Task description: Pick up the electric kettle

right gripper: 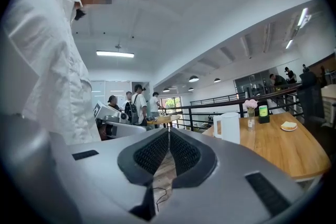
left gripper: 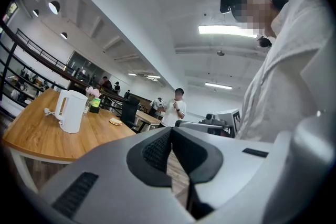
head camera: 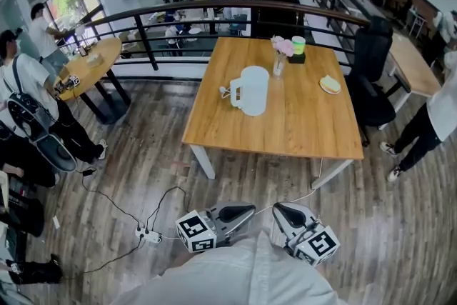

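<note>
The white electric kettle (head camera: 251, 90) stands upright on the wooden table (head camera: 300, 125), handle to the left. It also shows far off in the left gripper view, kettle (left gripper: 71, 111), and in the right gripper view, kettle (right gripper: 227, 127). Both grippers are held low and close to my body, well short of the table. My left gripper (head camera: 247, 211) and right gripper (head camera: 278, 209) point at each other, tips nearly meeting. The left gripper (left gripper: 171, 131) is shut with nothing between its pads. The right gripper (right gripper: 168, 131) is likewise shut and empty.
On the table's far side stand a vase of pink flowers (head camera: 280, 53), a green cup (head camera: 298, 45) and a small plate (head camera: 330, 85). A black chair (head camera: 371, 75) sits at its right. A power strip (head camera: 148, 234) and cables lie on the floor. People stand left and right.
</note>
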The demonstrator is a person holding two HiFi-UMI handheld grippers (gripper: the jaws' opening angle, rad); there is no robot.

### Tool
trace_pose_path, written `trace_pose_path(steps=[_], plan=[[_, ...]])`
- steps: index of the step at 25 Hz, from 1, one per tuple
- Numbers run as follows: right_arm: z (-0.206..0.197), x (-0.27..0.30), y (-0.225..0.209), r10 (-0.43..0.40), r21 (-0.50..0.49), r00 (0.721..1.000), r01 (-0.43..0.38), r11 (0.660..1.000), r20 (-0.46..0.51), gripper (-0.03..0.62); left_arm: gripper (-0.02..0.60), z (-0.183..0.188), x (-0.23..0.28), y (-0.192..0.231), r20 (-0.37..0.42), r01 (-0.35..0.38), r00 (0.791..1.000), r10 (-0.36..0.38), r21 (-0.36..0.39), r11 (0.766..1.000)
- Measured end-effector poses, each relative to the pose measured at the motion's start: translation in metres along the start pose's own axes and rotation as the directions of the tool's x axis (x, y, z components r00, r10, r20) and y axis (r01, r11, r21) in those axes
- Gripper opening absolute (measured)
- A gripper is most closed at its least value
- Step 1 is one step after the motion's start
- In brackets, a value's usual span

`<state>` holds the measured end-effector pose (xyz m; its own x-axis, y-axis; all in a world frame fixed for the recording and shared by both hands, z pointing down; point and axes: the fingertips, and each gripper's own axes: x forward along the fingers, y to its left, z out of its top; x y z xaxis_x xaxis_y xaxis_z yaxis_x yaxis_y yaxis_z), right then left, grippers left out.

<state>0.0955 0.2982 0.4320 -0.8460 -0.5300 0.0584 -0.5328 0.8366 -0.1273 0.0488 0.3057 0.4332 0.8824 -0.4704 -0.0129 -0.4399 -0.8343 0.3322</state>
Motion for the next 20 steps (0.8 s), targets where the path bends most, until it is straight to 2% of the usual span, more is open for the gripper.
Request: trace_pose_path(steps=[7, 12, 20], plan=[[0.005, -0.009, -0.007, 0.003, 0.025, 1.0, -0.004, 1.0, 0.022, 0.018, 0.006, -0.005, 0.009, -0.002, 0.007, -0.021, 1.0, 0.022, -0.021, 1.0], [-0.002, -0.02, -0.017, 0.034, 0.054, 0.999, -0.034, 0.998, 0.007, 0.018, 0.006, -0.016, 0.023, -0.009, 0.0, -0.048, 0.999, 0.048, -0.034, 0.998], [0.001, -0.019, -0.031, 0.047, 0.069, 0.998, -0.049, 0.996, 0.032, 0.018, 0.006, -0.017, 0.042, -0.006, -0.015, -0.033, 0.999, 0.032, -0.032, 0.999]])
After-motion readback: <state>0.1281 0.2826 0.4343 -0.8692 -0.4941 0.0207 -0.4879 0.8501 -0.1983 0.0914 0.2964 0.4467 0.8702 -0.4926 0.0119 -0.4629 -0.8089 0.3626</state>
